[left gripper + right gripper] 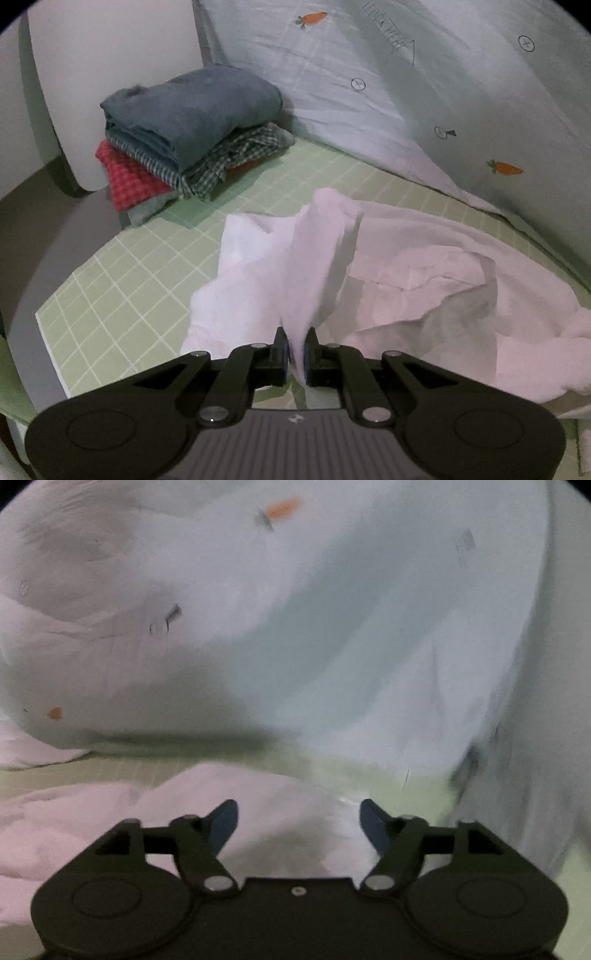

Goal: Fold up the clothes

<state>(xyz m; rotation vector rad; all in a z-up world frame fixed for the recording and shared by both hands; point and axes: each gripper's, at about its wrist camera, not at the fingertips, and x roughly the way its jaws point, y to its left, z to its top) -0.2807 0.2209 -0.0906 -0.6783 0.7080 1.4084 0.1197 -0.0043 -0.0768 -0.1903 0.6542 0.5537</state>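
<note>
White garment (406,266) pinched by left gripper (296,345).

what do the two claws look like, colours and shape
Both are matte black. The left claw has two angled link arms with silver pivot bolts, round embossed discs at either side, a grey ribbed centre panel with a small white mark, and blue pads inside the fingertips. The right claw has the same build, with dark blue finger pads and a flat black centre. No cables or sleeves show.
</note>
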